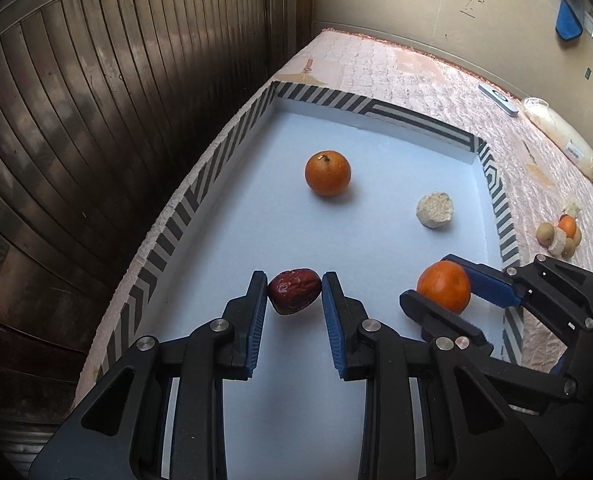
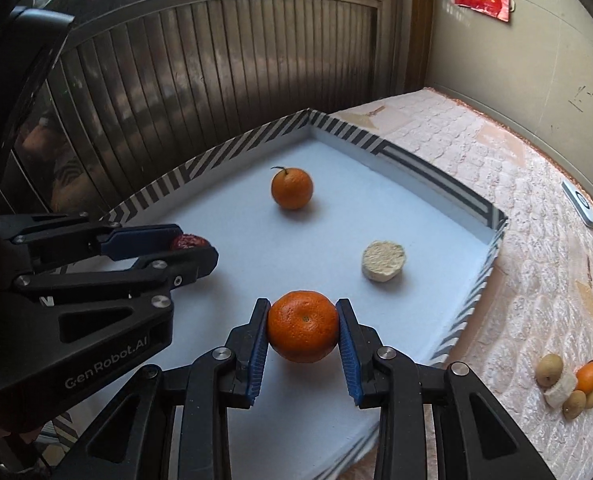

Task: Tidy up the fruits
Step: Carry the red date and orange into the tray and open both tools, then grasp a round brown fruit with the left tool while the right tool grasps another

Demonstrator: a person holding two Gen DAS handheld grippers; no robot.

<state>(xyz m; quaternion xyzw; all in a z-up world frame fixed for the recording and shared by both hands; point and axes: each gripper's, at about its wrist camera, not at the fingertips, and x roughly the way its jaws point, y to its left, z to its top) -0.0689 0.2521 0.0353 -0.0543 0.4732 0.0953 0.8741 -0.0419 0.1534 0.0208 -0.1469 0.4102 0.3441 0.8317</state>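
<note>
Home bedroom, quilted mattress, wooden door

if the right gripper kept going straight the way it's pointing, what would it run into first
Probably the white floor of the tray. The right gripper, shut on a tangerine, points steeply down at bare floor, short of the pale cut chunk. Depth is hard to judge.

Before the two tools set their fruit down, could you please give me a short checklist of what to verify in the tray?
1. Left tool clamps the red date: ok.
2. Right tool clamps the held orange: ok.
3. Bare tray floor below both fruits: ok.
4. Loose orange and pale round piece lie apart from both tools: ok.
5. Held fruits lifted off the floor: cannot tell.
</note>
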